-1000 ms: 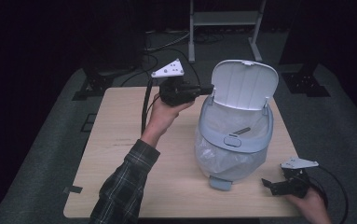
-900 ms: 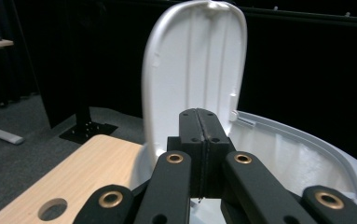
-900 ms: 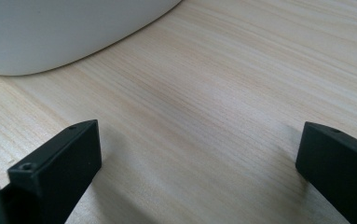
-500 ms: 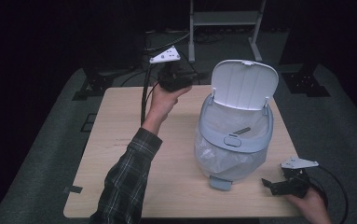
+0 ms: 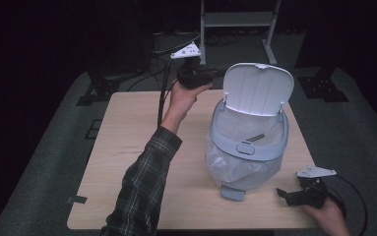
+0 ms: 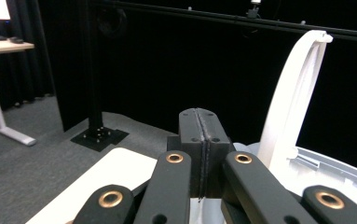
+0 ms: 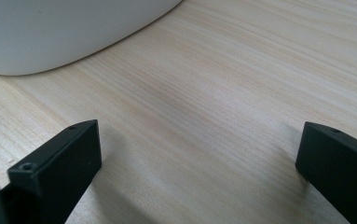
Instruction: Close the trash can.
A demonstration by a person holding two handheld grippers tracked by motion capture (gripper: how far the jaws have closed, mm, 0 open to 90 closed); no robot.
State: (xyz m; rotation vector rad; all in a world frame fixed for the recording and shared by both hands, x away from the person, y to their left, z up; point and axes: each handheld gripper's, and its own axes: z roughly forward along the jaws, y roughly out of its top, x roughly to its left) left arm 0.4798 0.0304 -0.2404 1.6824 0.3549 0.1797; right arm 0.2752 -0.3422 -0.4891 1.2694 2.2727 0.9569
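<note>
Open-lidded bin on the worktop, a gripper on either side of it

The wooden worktop (image 5: 127,147) carries a pale blue bin (image 5: 247,147), bag-lined, its white lid (image 5: 258,89) upright. The left gripper (image 5: 210,73) hovers just beside the lid, jaws pressed together on nothing. The right gripper (image 5: 287,195) rests near the bin's base, jaws wide apart and empty.

In the high view, the small dark oblong object (image 5: 256,138) lying on the clear plastic liner inside the pale blue-grey plastic bin (image 5: 247,147) is too small to identify, and the bottom edge cuts off the person's right hand (image 5: 329,216) at the wrist. In the left gripper view the bin's raised white lid (image 6: 293,95) runs out past the right edge (its hinge is hidden behind the jaws). The right gripper view crops the bin's rounded white wall (image 7: 64,32) at the top and left.
</note>
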